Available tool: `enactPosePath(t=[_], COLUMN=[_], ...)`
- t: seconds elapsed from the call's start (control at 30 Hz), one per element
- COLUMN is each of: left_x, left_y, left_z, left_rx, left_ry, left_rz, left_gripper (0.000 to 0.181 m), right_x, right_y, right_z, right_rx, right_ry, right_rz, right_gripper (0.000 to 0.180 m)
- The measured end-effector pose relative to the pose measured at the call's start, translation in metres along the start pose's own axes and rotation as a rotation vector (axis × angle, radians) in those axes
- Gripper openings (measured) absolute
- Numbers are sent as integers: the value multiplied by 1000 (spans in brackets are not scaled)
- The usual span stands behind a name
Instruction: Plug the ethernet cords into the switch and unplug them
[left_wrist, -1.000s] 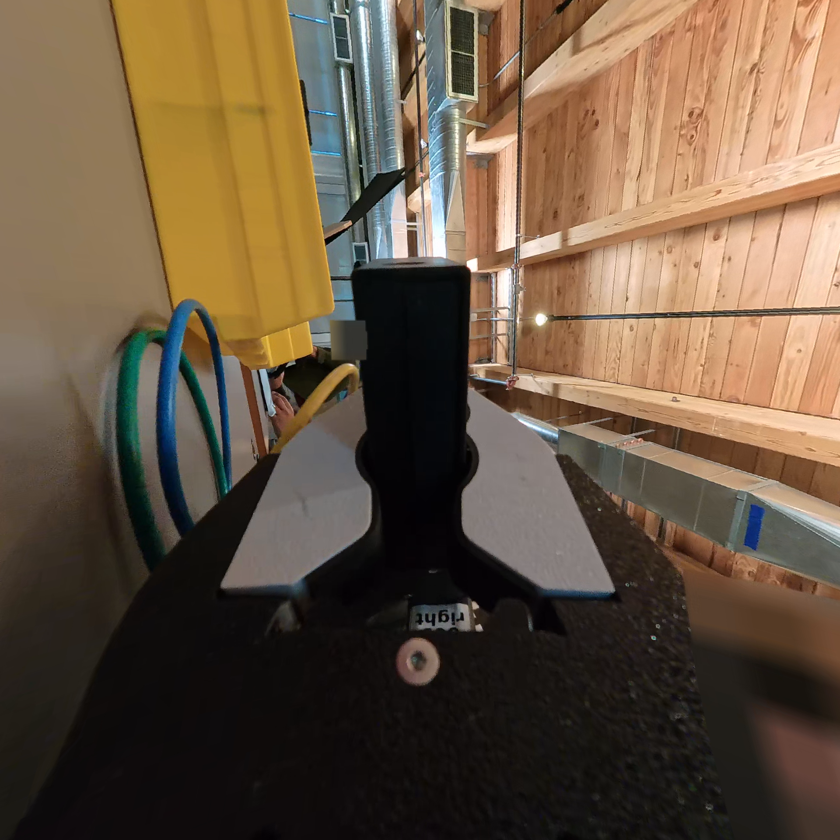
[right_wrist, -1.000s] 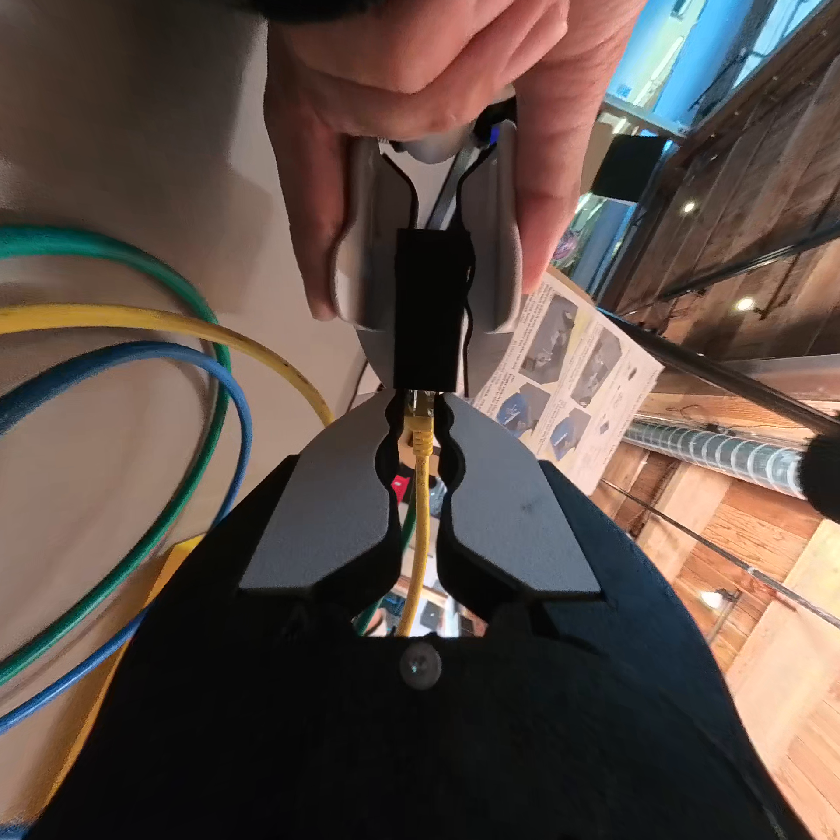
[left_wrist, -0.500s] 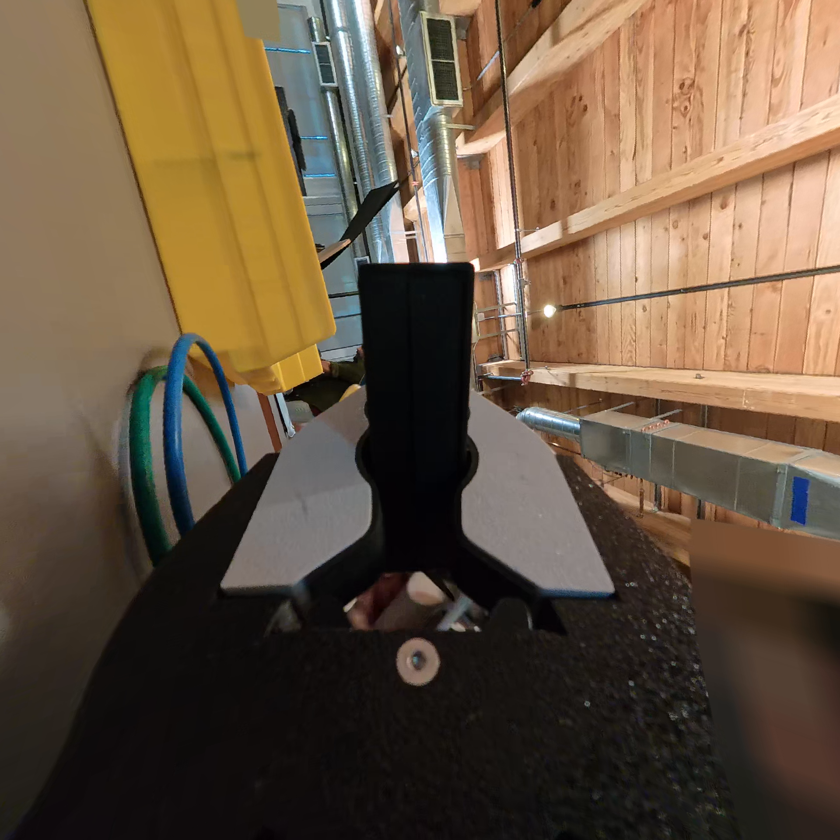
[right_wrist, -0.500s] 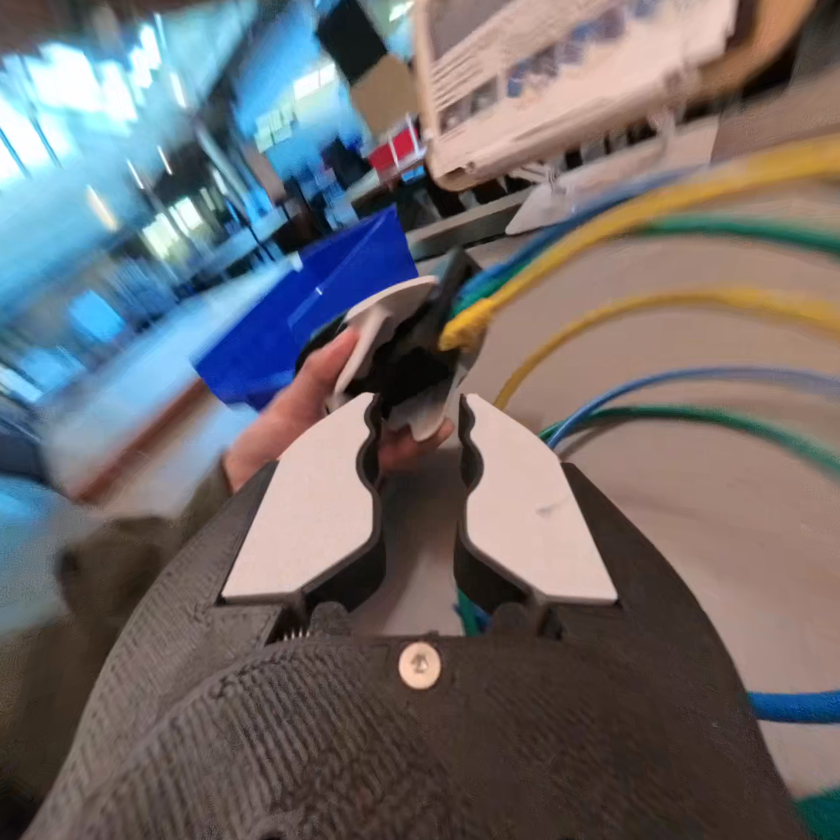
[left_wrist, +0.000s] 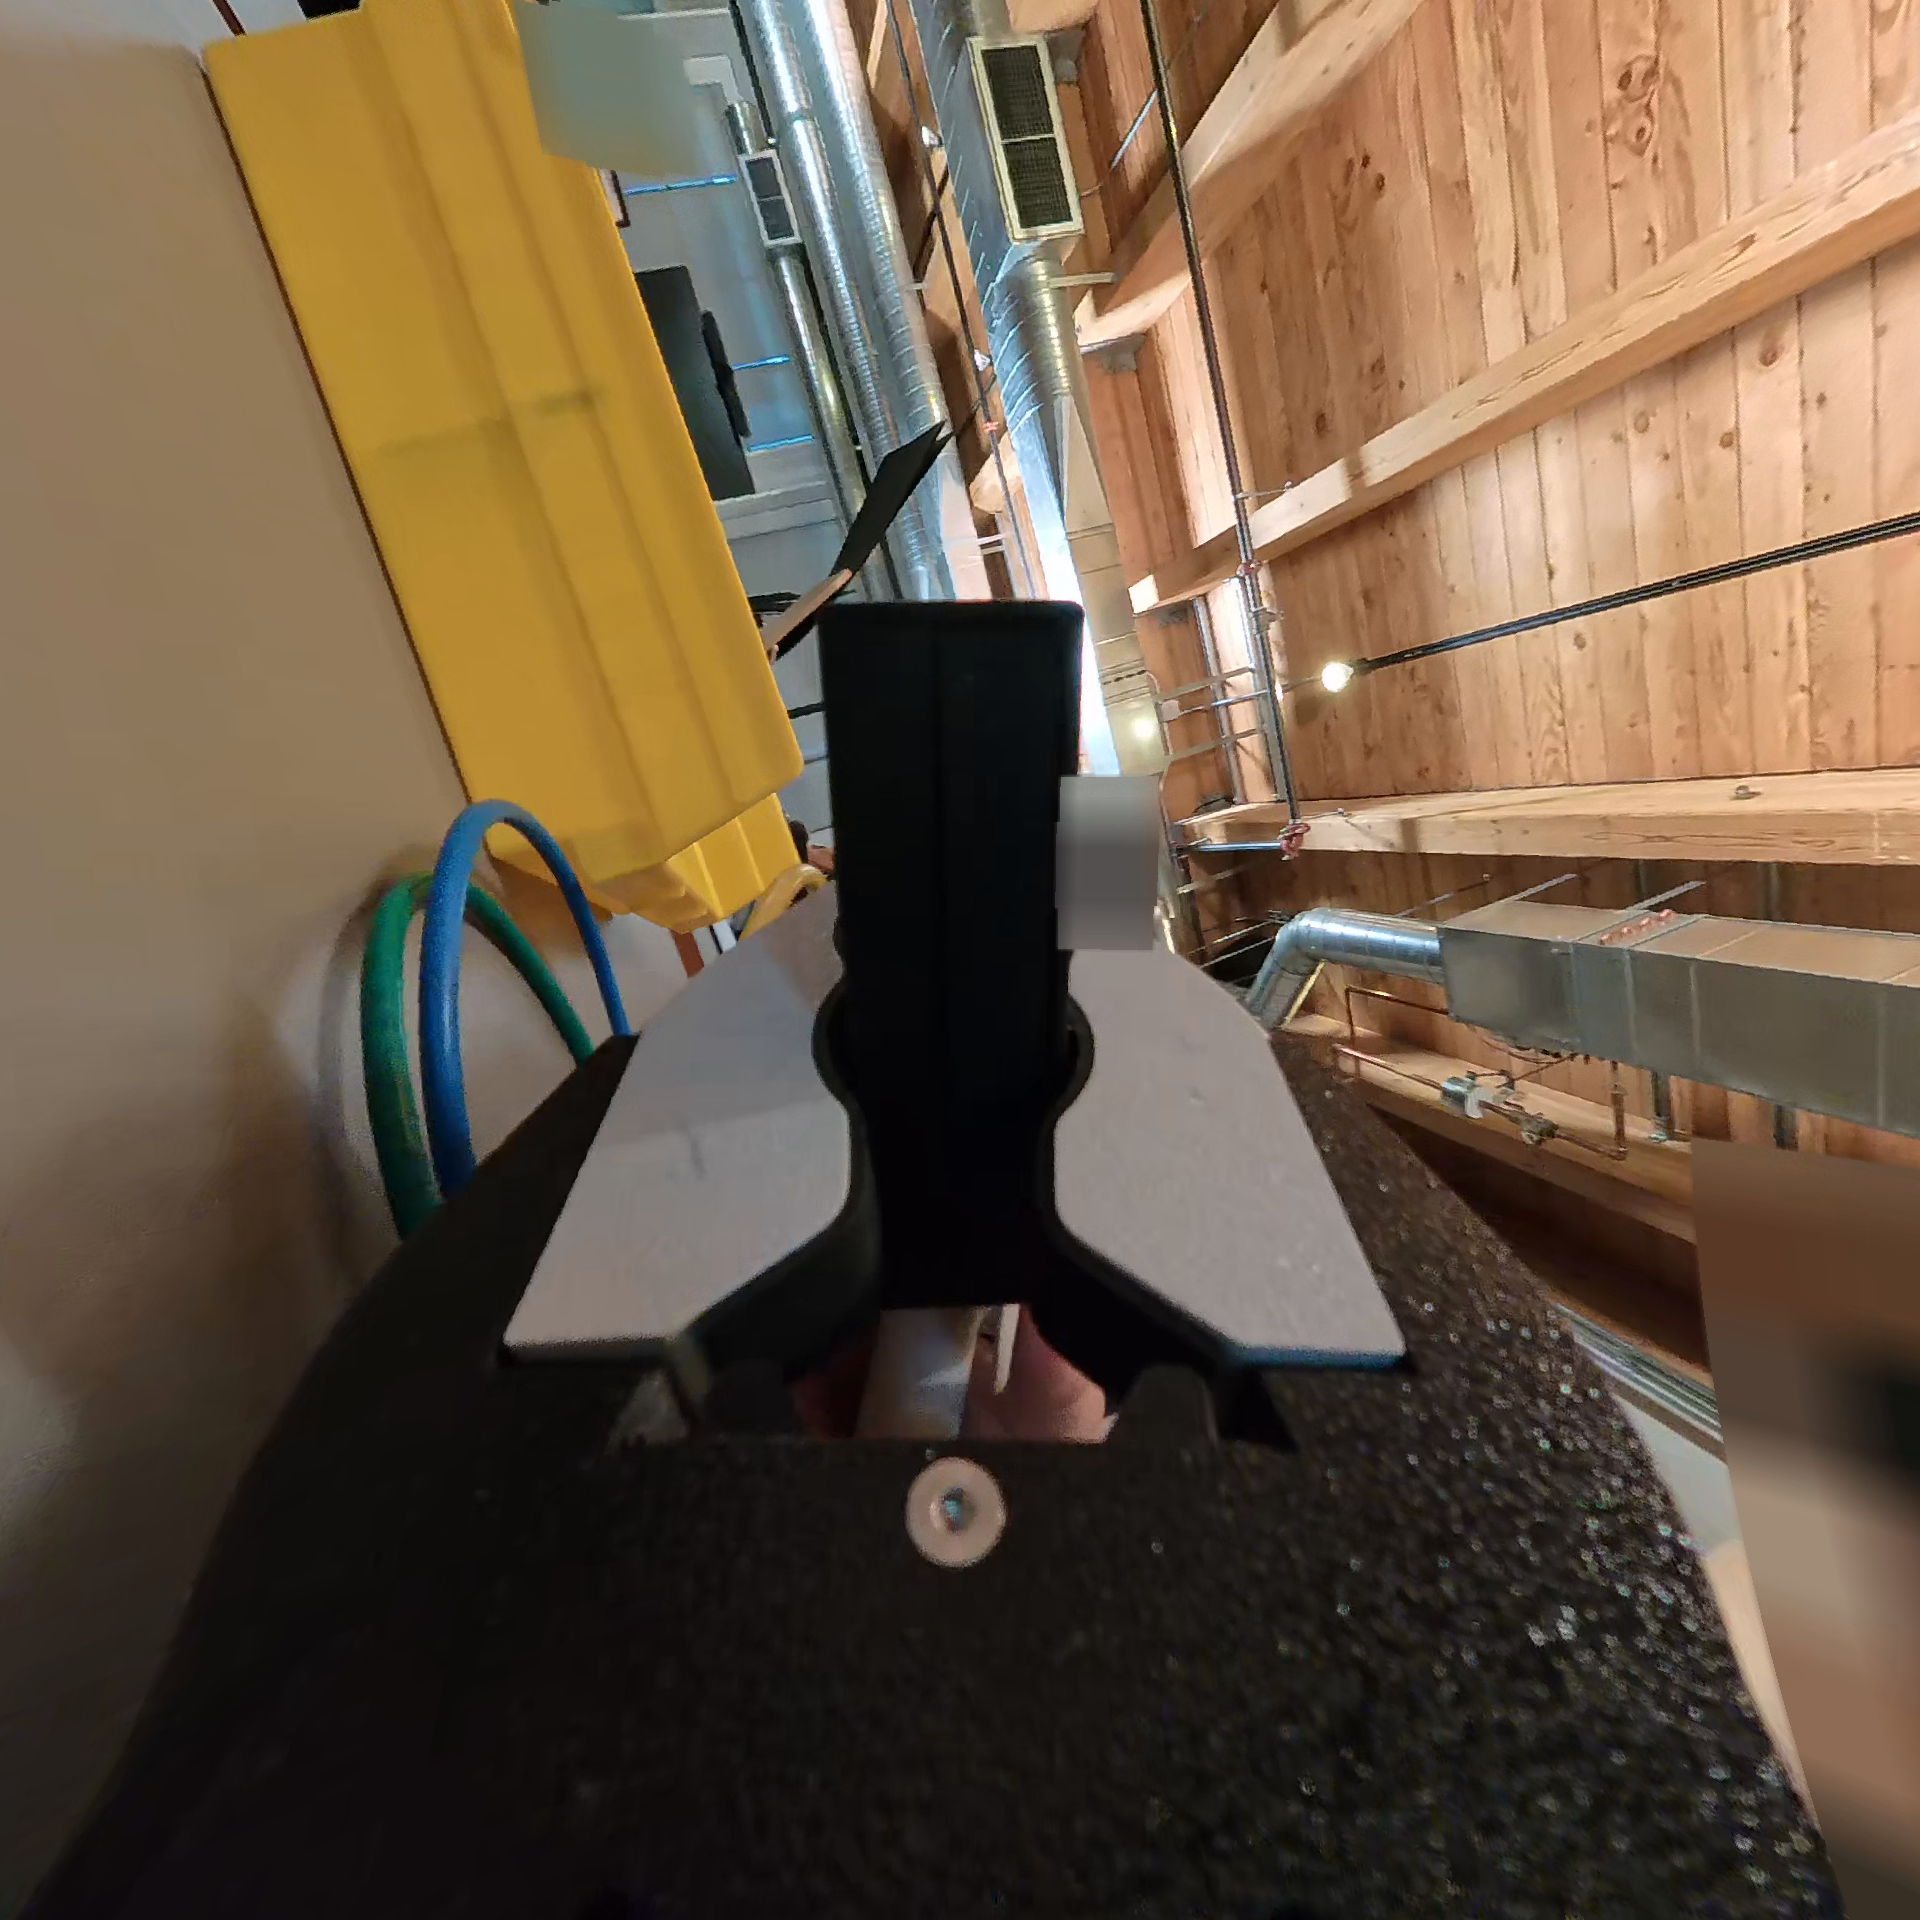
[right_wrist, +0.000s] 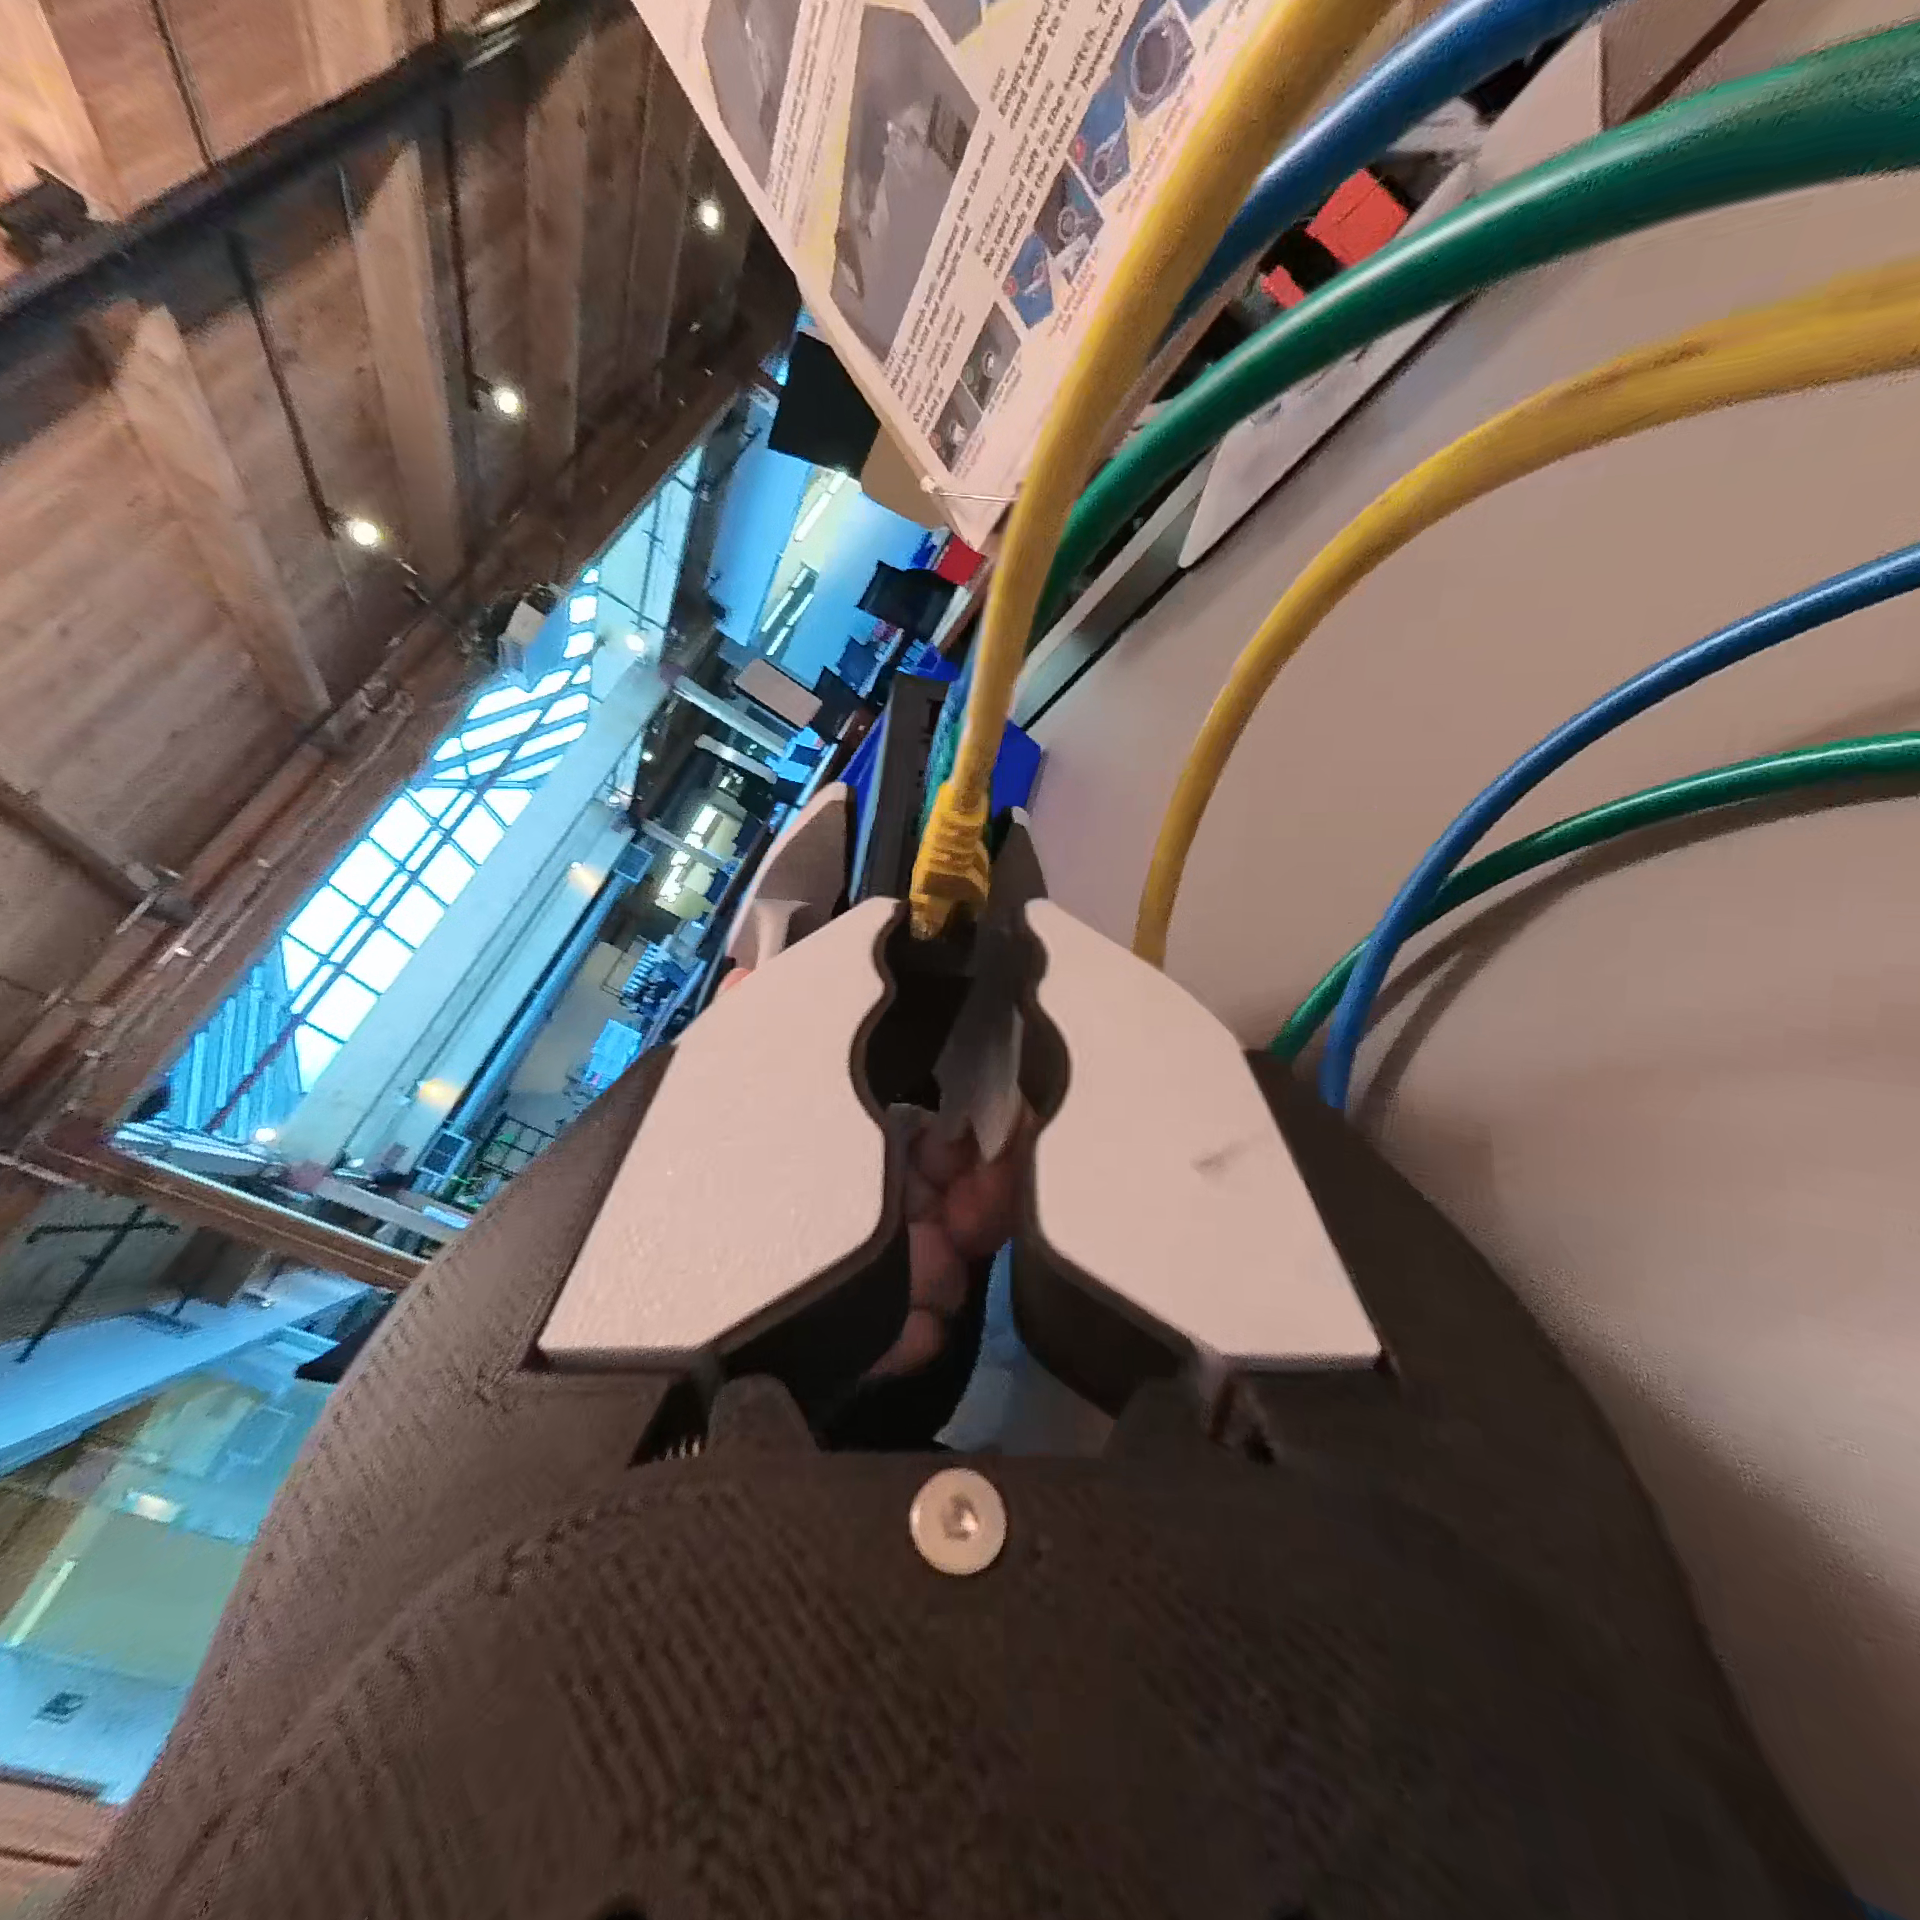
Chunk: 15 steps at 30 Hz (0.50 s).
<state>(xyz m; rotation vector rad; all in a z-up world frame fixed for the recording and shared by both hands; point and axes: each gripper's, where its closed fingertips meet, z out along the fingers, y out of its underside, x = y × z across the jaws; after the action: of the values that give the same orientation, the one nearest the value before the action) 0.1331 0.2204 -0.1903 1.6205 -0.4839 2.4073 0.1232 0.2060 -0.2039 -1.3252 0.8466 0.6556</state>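
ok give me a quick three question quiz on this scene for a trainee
1. True or false: the left gripper holds nothing.
2. Which cord's plug sits at the tips of the right gripper? A green, B yellow, C blue.
3. Fill in: the bin beside the looped cords is ____.
Key: 1 false, it clamps the black switch. 2 B, the yellow plug. 3 yellow.

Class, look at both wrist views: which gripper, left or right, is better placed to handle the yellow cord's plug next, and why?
Right. The right gripper is open with the yellow plug just at its fingertips. The left gripper is shut on the black switch, steadying it, so probably isn't free.
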Motion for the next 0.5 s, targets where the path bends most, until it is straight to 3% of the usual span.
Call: enactPosePath(t=[0.5], left_x=[0], left_y=[1], left_z=[1], left_rx=[12], left_ry=[-31], left_rz=[110], left_gripper=[30], right_x=[-1], right_y=[-1], right_z=[6], right_rx=[84], right_ry=[-13], right_rz=[64], right_gripper=[14])
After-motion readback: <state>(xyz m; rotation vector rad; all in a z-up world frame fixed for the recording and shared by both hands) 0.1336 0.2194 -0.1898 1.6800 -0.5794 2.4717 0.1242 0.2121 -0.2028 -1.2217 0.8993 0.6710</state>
